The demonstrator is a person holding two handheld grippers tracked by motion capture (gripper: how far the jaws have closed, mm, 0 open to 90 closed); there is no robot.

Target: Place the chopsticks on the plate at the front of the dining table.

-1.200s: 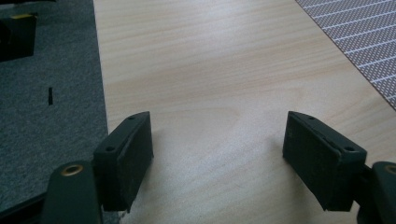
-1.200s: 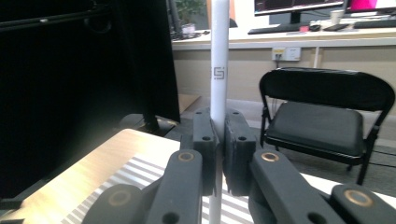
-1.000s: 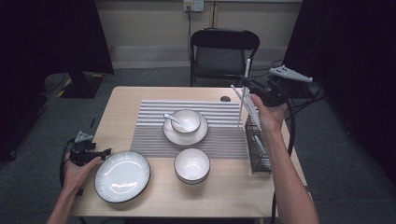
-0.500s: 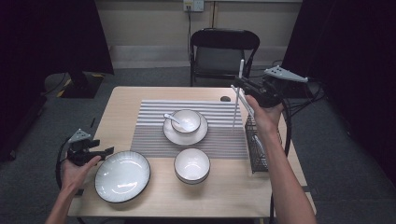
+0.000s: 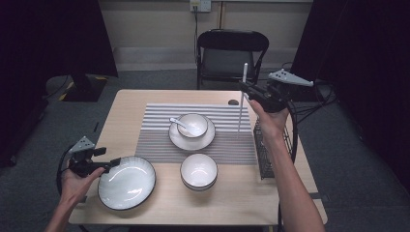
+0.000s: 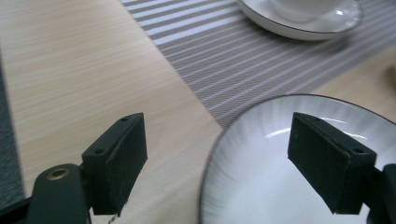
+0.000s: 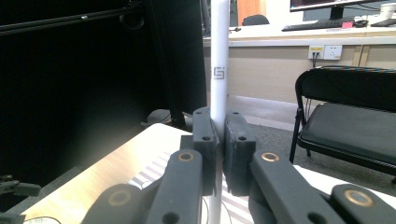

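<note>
Stick point(image 5: 240, 108) status: clamped upright, clear of table

Right gripper point(image 5: 245, 88): shut tight on stick point(image 7: 219, 70), gripped high on the shaft. Short end poking up past the jaws, long end hanging down over the right edge of the mat point(image 5: 159, 140). Close beside the wire rack point(image 5: 263, 150), not in it. Lower tip probably off the mat, hard to confirm from above.

Left gripper point(image 5: 116, 162): wide, holding nothing, just been opening. Parked at the left rim of the plate point(image 5: 126, 182). In the left gripper view, one jaw over bare table point(image 6: 70, 70), the other over the plate point(image 6: 261, 186), rim between them, pads clear of it.

Handling, by judgement:
- Thin, stiff, light. No sag visible, no need for extra squeeze.
- Smooth white finish, likely slippery. Round shaft between flat pads, so prone to pivoting or sliding down under a knock.
- Long lever below the grip: small wrist tilt, big swing at the tip. Worth slow moves near the rack wires.
- Better hold nearer mid-shaft for control; present high grip fine for a straight drop into a rack slot.
- Possibly brittle if ceramic or melamine; no dropping on the table.

Also nearby: bowl point(image 5: 198, 170) at front of mat, cup point(image 5: 192, 124) on a saucer with a spoon at mat centre. Both well apart from the stick.
</note>
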